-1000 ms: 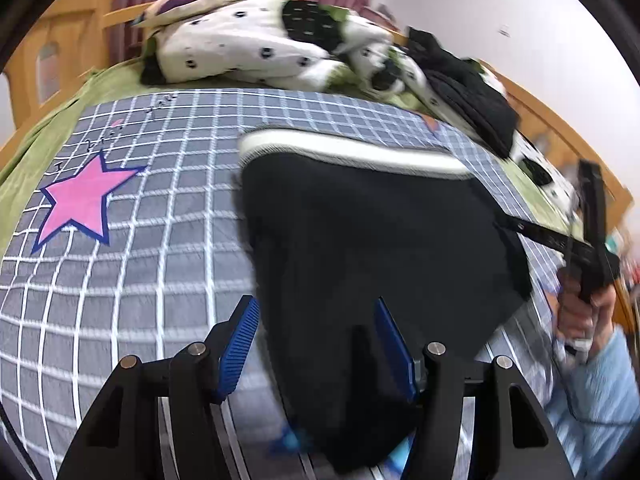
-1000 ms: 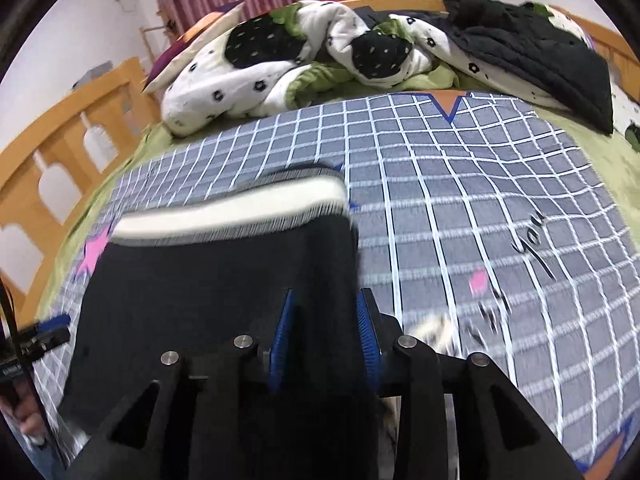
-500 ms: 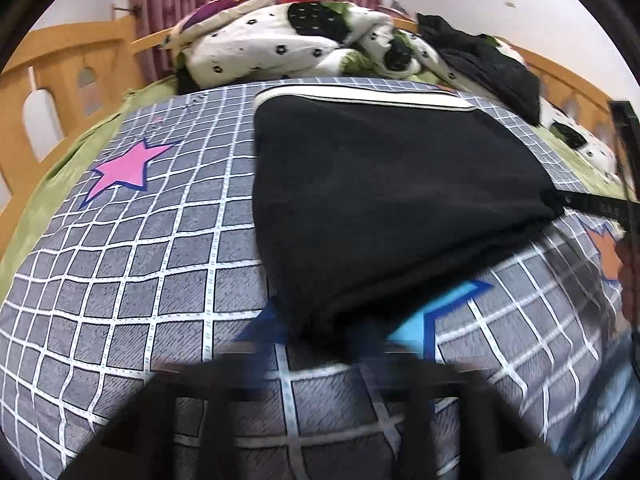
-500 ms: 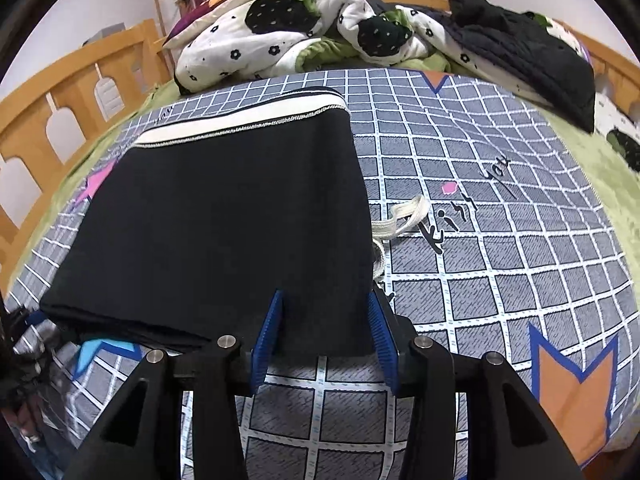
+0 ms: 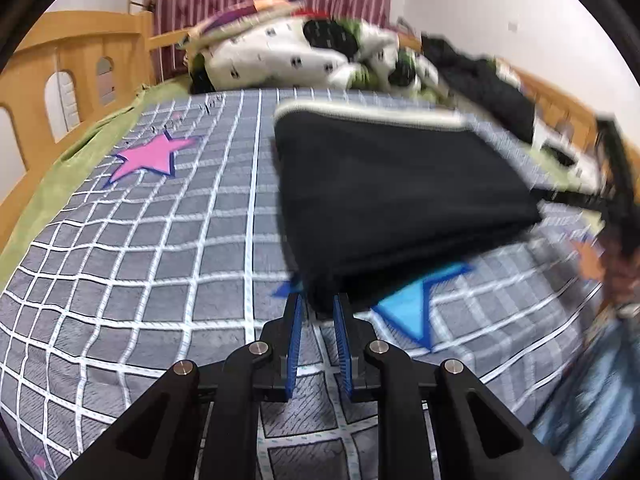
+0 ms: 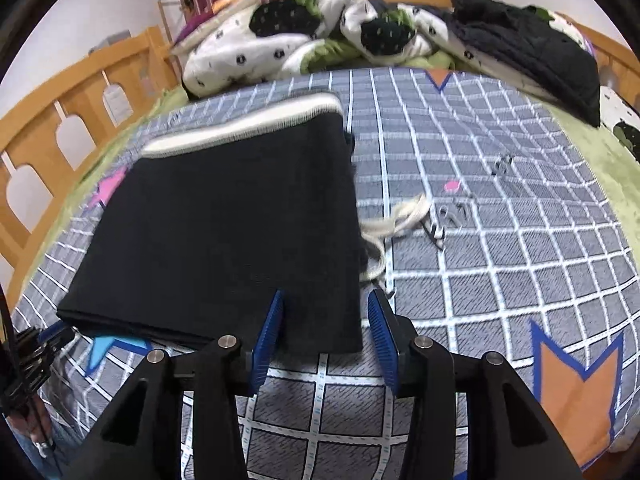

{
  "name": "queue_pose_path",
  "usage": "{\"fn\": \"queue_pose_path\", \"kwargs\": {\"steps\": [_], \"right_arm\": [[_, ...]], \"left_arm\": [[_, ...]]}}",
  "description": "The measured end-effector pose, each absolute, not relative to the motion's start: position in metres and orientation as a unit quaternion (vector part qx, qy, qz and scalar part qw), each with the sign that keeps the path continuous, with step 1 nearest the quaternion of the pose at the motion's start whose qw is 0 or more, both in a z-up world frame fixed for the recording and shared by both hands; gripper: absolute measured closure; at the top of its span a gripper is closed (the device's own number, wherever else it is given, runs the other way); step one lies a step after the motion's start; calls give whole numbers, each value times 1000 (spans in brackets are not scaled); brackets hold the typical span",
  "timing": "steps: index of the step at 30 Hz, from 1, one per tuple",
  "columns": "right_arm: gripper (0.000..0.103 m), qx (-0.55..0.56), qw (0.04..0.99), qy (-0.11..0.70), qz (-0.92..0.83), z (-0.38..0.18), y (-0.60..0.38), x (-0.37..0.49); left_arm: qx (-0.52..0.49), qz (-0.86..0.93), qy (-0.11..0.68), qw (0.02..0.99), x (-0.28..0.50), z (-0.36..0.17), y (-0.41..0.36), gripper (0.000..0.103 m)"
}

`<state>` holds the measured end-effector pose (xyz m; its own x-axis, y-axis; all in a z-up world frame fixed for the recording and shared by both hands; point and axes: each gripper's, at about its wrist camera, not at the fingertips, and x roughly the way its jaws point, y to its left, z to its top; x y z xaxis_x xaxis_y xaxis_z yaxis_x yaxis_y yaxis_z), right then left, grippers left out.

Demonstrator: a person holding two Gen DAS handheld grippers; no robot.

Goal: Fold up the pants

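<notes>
The black pants [image 5: 400, 192] lie folded flat on the grid-patterned bedsheet [image 5: 160, 260], with the white waistband [image 5: 372, 114] at the far end. My left gripper [image 5: 319, 298] is almost closed, its jaws just starting to open, and the pants' near corner sits right at its tips. In the right wrist view, my right gripper [image 6: 326, 294] is open and straddles the other near corner of the pants [image 6: 240, 220] without its pads pressing. A white drawstring [image 6: 404, 220] trails out on the sheet to the right.
A heaped white, black and green quilt [image 6: 300, 40] and a dark garment [image 6: 528, 48] fill the far end of the bed. A wooden rail [image 5: 60, 80] runs along the left side. The other hand-held gripper [image 6: 28, 356] shows at the left edge.
The left gripper let go of the pants, shut and came back to the near corner. The right gripper opened off the cloth it was pinching. The pants settled flat.
</notes>
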<state>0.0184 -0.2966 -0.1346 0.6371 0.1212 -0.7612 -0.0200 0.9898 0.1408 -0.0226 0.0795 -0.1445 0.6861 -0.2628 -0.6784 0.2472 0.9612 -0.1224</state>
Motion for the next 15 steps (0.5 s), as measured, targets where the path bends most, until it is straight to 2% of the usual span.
{"fn": "queue_pose_path", "kwargs": {"steps": [2, 3, 8, 11, 13, 15], "right_arm": [[59, 53, 916, 397, 39, -127, -297, 13], [59, 54, 920, 386, 40, -125, -297, 12], [59, 39, 923, 378, 58, -135, -284, 20], [59, -21, 908, 416, 35, -155, -273, 25], [59, -26, 889, 456, 34, -170, -272, 26], [59, -39, 890, 452, 37, -168, -272, 18]], "left_arm": [[-41, -139, 356, 923, -19, -132, 84, 76], [-48, -137, 350, 925, -11, -126, 82, 74], [-29, -140, 383, 913, 38, -139, 56, 74], [13, -115, 417, 901, 37, -168, 43, 74], [31, -108, 404, 908, 23, -170, 39, 73], [29, -119, 412, 903, 21, -162, 39, 69]]}}
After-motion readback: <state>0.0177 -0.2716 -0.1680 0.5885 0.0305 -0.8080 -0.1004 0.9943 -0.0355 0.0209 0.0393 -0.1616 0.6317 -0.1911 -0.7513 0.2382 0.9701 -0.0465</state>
